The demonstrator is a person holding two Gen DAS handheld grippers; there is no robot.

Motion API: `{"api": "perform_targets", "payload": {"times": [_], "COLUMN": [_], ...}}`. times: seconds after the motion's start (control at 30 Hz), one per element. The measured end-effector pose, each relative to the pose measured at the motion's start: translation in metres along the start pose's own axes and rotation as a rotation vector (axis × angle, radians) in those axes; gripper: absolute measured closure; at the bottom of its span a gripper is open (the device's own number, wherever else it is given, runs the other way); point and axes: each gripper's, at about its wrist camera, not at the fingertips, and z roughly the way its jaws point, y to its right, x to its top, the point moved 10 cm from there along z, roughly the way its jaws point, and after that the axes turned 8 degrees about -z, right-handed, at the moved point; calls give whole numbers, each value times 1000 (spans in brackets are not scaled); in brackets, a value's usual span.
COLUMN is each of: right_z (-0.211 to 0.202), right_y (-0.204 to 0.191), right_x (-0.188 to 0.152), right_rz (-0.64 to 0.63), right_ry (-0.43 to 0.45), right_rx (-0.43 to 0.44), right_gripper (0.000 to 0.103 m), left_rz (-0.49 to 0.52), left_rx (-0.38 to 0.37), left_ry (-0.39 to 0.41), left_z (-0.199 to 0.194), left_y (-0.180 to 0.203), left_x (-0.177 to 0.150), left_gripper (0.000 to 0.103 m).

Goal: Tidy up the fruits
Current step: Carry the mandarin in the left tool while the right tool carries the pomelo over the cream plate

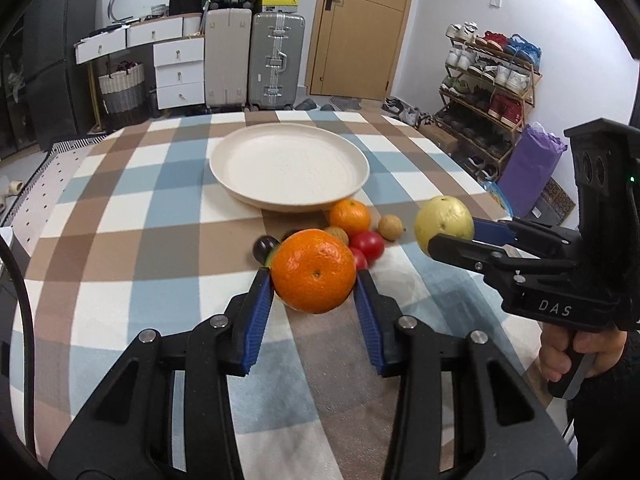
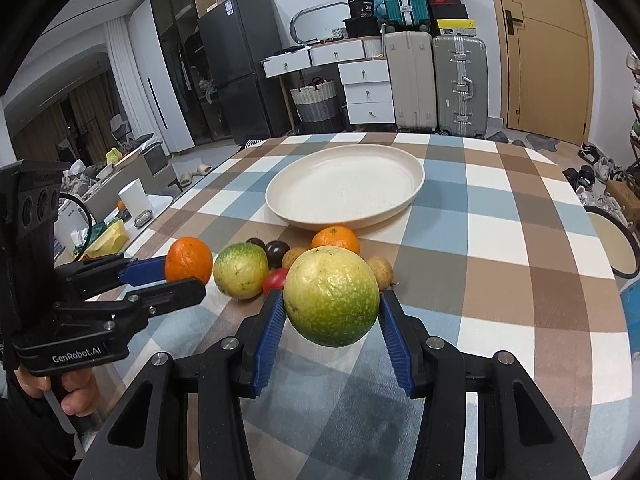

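My left gripper (image 1: 314, 284) is shut on a large orange (image 1: 314, 270) and holds it above the checked tablecloth; it also shows in the right wrist view (image 2: 188, 260). My right gripper (image 2: 332, 308) is shut on a yellow-green fruit (image 2: 332, 296), seen at the right in the left wrist view (image 1: 443, 220). An empty cream plate (image 1: 288, 168) sits behind the fruit pile (image 2: 344, 184). On the cloth lie a small orange (image 1: 350, 216), red tomatoes (image 1: 368, 242), a second yellow-green fruit (image 2: 240, 270), dark passion fruits (image 2: 276, 250) and small brown fruits (image 1: 390, 227).
The round table's edge (image 2: 608, 264) curves off at the right. Beyond the far edge stand suitcases (image 1: 276, 60), white drawers (image 1: 178, 72) and a shoe rack (image 1: 492, 80). A low table with boxes and a white cup (image 2: 134, 196) sits at the left.
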Motion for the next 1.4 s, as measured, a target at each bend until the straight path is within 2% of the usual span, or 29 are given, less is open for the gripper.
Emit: {"api": "perform_targets", "payload": {"times": [0.23, 0.63, 1.0, 1.4], "right_z": [3, 28, 44, 69], "right_y": [4, 20, 30, 39], "right_x": [23, 52, 74, 77], "right_rz": [-8, -4, 5, 30], "right_ry": [26, 25, 35, 20], "right_rx": [2, -3, -7, 0], "right_gripper": [54, 54, 54, 54], "left_rz": [-29, -62, -44, -18], "left_rx": [22, 49, 59, 77], "left_ry": [42, 52, 49, 33], "left_z": [0, 40, 72, 101], "left_y": [-14, -31, -31, -33], "left_x": [28, 63, 85, 94], "left_gripper": [64, 64, 64, 64]}}
